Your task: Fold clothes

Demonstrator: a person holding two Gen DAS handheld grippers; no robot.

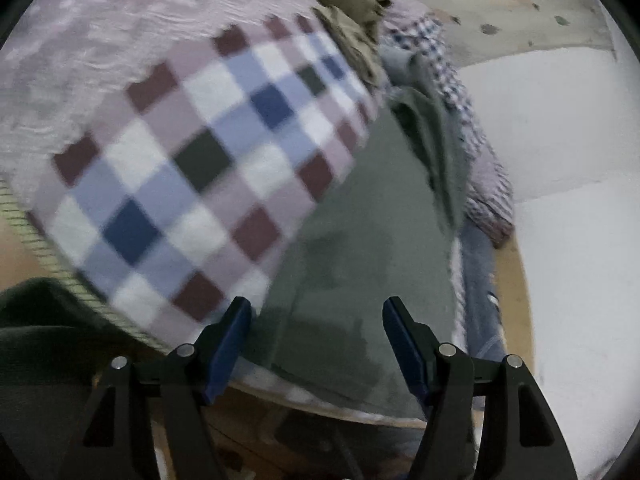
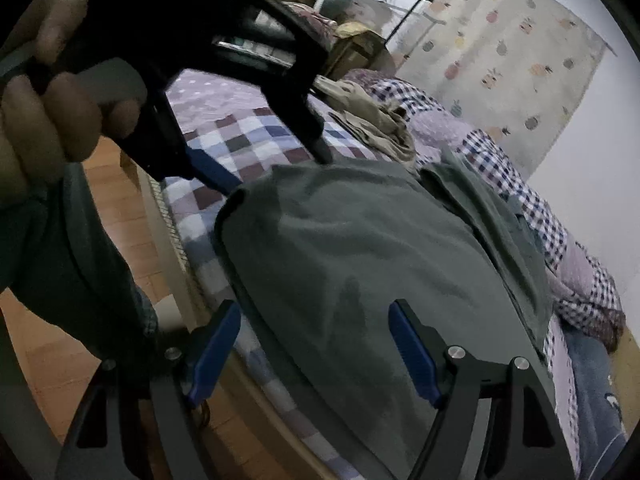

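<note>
A dark green garment [image 1: 360,248] lies spread flat on the checkered bed cover [image 1: 180,168]; it also shows in the right wrist view [image 2: 360,248]. My left gripper [image 1: 316,308] is open and empty, just above the garment's near edge. In the right wrist view the left gripper [image 2: 276,172] hangs over the garment's far left corner, held by a hand. My right gripper [image 2: 314,312] is open and empty, low over the garment's near part. A second green piece [image 2: 488,208] lies folded along the garment's right side.
A khaki garment [image 2: 372,116] and a blue-white plaid shirt [image 2: 500,164] are heaped at the back of the bed. Jeans [image 2: 592,376] lie at the right edge. Wooden floor [image 2: 72,360] is to the left; a white wall [image 2: 600,160] is to the right.
</note>
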